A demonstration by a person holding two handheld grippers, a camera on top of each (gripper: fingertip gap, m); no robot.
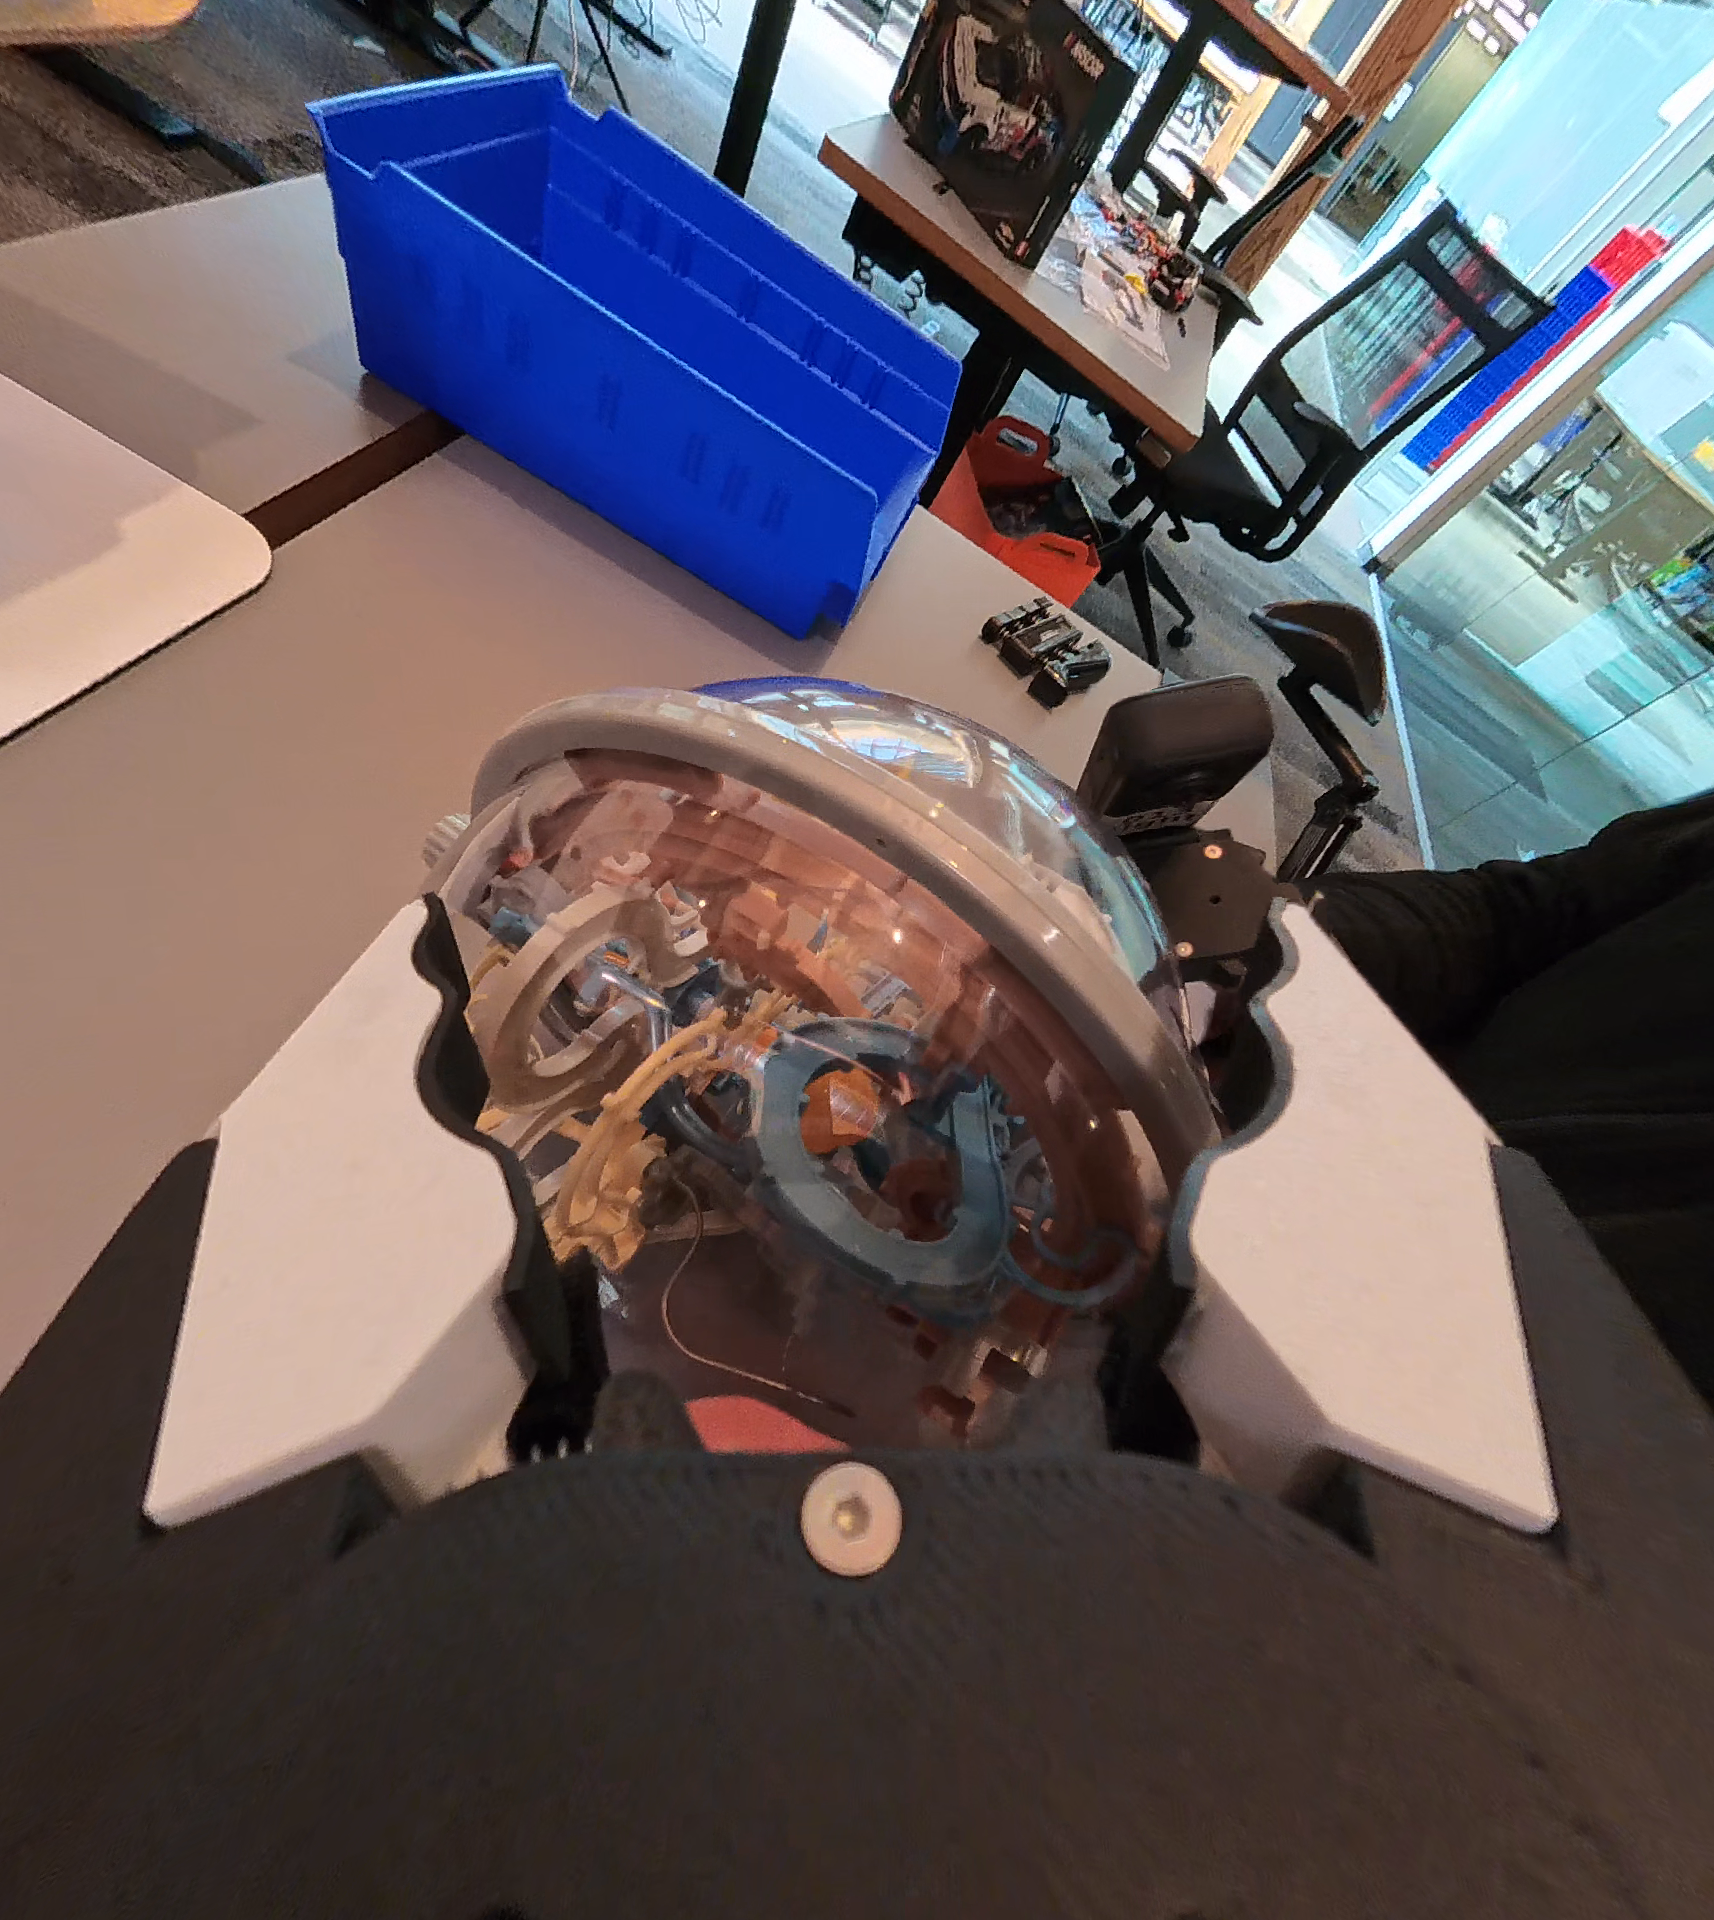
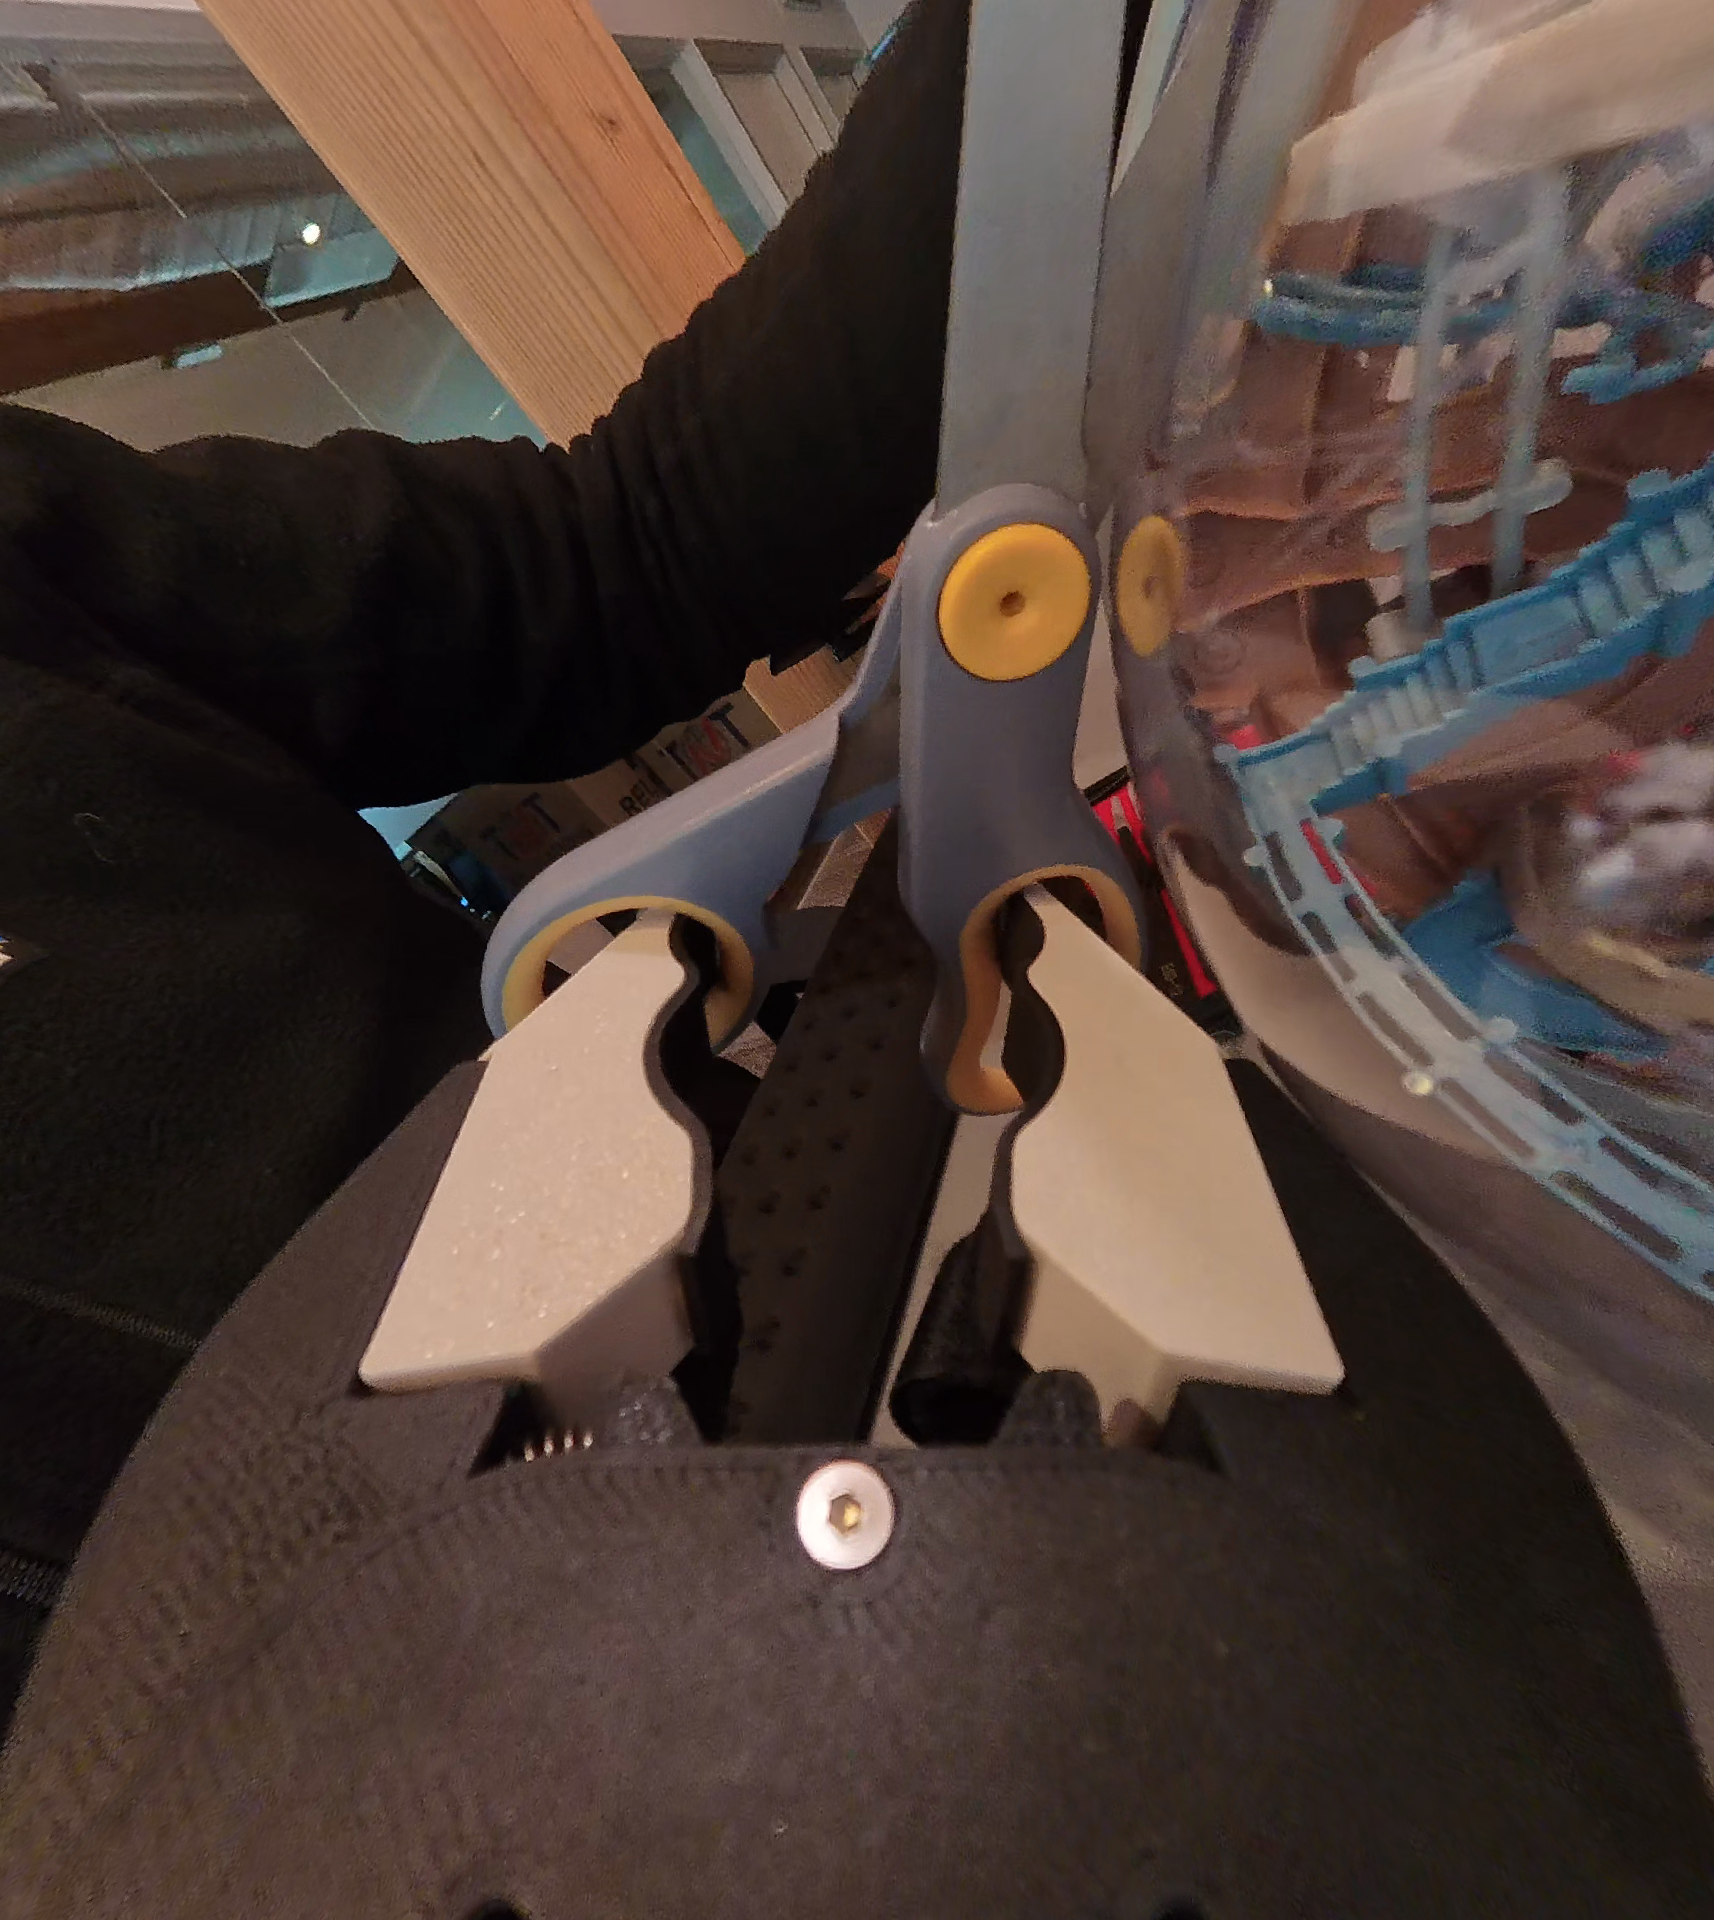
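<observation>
Left gripper (image 1: 837, 1039) is clamped on a clear maze ball (image 1: 822, 1049), one finger on each flank, held above the bench (image 1: 209, 831); grey seam ring (image 1: 936, 821) tilts across the top. Smooth curved shell, so I'd guess it could squirt out forward or roll in the grip if squeeze drops. Blue bin (image 1: 645, 343) sits well ahead and left, black clips (image 1: 1045, 644) ahead right. Right gripper (image 2: 858, 982) has its fingers (image 2: 572, 1143) threaded through the loops of blue-grey scissors (image 2: 1009, 727), spread partway, loops splayed; blades run up out of view, can't tell their gap. The scissors sit just beside the ball (image 2: 1507, 727) on their right, touching or nearly: risk of scratching the shell, or a loop slipping off a tip.
</observation>
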